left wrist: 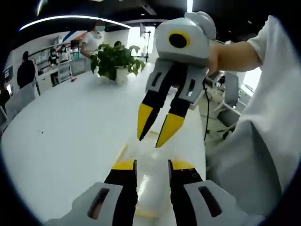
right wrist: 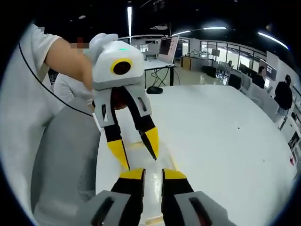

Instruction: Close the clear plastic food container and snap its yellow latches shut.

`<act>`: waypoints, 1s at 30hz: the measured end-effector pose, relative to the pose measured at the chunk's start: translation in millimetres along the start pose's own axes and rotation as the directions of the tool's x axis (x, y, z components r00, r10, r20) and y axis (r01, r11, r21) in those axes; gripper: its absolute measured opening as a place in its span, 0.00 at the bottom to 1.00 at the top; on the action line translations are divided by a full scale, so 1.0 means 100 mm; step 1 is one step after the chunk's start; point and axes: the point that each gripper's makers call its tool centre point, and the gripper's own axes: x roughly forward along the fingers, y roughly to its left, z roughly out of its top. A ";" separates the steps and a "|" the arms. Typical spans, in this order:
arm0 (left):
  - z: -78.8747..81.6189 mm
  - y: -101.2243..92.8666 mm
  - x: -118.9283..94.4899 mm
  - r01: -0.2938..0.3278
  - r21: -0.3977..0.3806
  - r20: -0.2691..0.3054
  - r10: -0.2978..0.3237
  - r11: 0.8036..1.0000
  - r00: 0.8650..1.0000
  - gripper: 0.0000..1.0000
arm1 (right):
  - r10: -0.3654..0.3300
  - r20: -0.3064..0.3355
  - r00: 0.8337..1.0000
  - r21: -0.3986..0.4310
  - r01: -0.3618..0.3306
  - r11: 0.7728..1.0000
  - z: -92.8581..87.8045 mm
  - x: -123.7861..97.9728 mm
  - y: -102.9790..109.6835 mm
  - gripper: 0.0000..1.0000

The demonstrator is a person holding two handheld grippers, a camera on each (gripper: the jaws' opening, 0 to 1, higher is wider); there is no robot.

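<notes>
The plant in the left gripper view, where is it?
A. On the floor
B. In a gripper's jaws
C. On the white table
C: the potted plant stands on the far part of the white table, well beyond both grippers.

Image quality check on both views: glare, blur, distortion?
Left gripper view: strong fisheye bending; window behind the plant blown out; container washes into the white table. Right gripper view: same warp; ceiling strips glare; container low-contrast, soft between the jaws.

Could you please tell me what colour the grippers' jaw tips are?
Yellow, on black jaws; clearest on the right gripper in the left gripper view.
</notes>
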 end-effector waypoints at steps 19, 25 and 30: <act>-0.14 -0.11 0.17 0.030 0.072 -0.040 -0.027 0.997 0.999 0.00 | -0.006 -0.102 0.995 -0.104 -0.004 0.995 -0.13 0.24 -0.09 0.06; -0.19 -0.17 0.19 0.046 0.067 -0.049 -0.043 0.997 0.998 0.01 | -0.015 -0.115 0.993 -0.102 0.004 0.995 -0.15 0.28 -0.15 0.08; -0.22 -0.23 0.21 0.054 0.075 -0.055 -0.050 0.996 0.997 0.02 | -0.029 -0.126 0.992 -0.106 0.015 0.994 -0.17 0.30 -0.21 0.15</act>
